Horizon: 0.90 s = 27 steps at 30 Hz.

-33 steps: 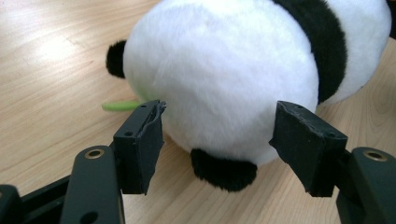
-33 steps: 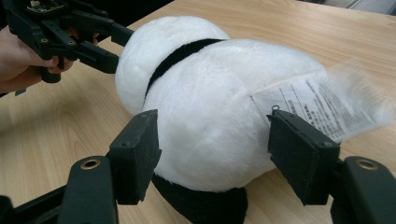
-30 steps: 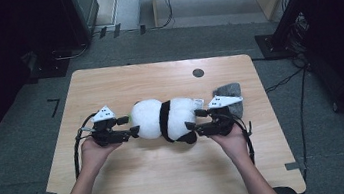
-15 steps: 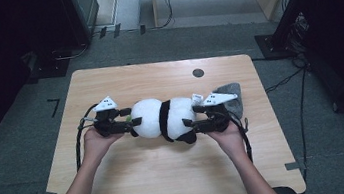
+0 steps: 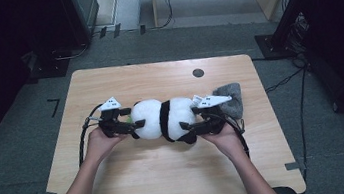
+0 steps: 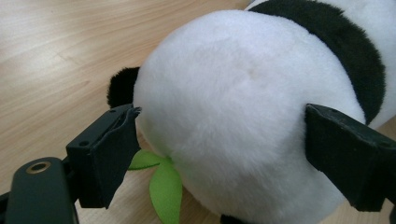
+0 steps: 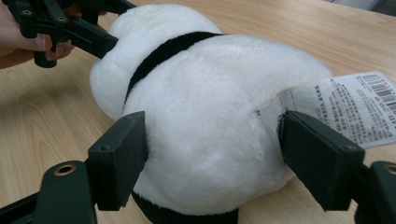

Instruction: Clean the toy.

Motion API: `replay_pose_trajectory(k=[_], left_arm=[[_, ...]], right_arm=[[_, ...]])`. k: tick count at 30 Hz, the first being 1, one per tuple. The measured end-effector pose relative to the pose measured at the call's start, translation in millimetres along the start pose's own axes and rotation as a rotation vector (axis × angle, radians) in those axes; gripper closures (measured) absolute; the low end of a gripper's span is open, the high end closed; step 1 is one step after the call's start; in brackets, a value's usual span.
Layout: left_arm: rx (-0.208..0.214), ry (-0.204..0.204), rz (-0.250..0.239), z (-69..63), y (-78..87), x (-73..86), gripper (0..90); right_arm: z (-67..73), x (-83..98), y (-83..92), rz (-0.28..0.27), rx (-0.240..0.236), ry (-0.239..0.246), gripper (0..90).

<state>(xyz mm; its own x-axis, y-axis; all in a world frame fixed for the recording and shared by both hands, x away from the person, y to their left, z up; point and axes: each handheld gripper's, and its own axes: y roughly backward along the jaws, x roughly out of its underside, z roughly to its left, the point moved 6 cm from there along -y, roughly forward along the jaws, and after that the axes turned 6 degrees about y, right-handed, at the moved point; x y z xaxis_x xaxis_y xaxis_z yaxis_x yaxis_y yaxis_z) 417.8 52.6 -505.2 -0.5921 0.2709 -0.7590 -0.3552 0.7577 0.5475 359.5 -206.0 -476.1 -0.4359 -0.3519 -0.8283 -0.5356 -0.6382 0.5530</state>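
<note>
Both claws' jaws have just been opened wider, panda plush (image 5: 163,120) between them: left claw (image 5: 136,128), right claw (image 5: 187,127). Barcoded tag (image 7: 348,105) unreadable.

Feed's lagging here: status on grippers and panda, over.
Left gripper, right gripper: jaws just opened, one at each end of panda, pads not pressing. Panda lying on table. Grey cloth behind right gripper.
</note>
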Motion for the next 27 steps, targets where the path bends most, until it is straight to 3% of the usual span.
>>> replay_pose_trajectory(k=[2,6,16,19,21,24,27], left_arm=[[0.027,0.039,0.002,2.2,0.2,2.6,12.7],[0.015,-0.014,-0.011,0.9,2.4,4.5,15.8],[0.009,0.014,-0.008,0.6,4.3,5.3,15.8],[0.004,0.007,-0.009,0.1,4.8,5.3,15.8],[0.002,0.009,-0.011,-0.4,5.5,5.9,15.8],[-0.008,-0.004,-0.018,-1.3,6.5,7.7,15.8],[-0.009,-0.005,-0.024,-1.0,6.7,8.6,15.8]], right_arm=[[-1.6,0.2,0.7,-0.002,-0.014,-0.008,22.8],[-8.9,-1.0,12.0,-0.024,-0.027,-0.049,28.6],[-54.1,7.6,38.7,-0.059,0.111,-0.069,32.1],[-70.3,12.4,45.2,-0.049,0.138,-0.102,35.1],[-80.8,12.9,51.7,-0.049,0.185,-0.09,35.8],[-95.6,11.8,61.5,-0.092,0.228,-0.104,36.9],[-110.3,17.7,63.6,-0.089,0.282,-0.105,37.5]])
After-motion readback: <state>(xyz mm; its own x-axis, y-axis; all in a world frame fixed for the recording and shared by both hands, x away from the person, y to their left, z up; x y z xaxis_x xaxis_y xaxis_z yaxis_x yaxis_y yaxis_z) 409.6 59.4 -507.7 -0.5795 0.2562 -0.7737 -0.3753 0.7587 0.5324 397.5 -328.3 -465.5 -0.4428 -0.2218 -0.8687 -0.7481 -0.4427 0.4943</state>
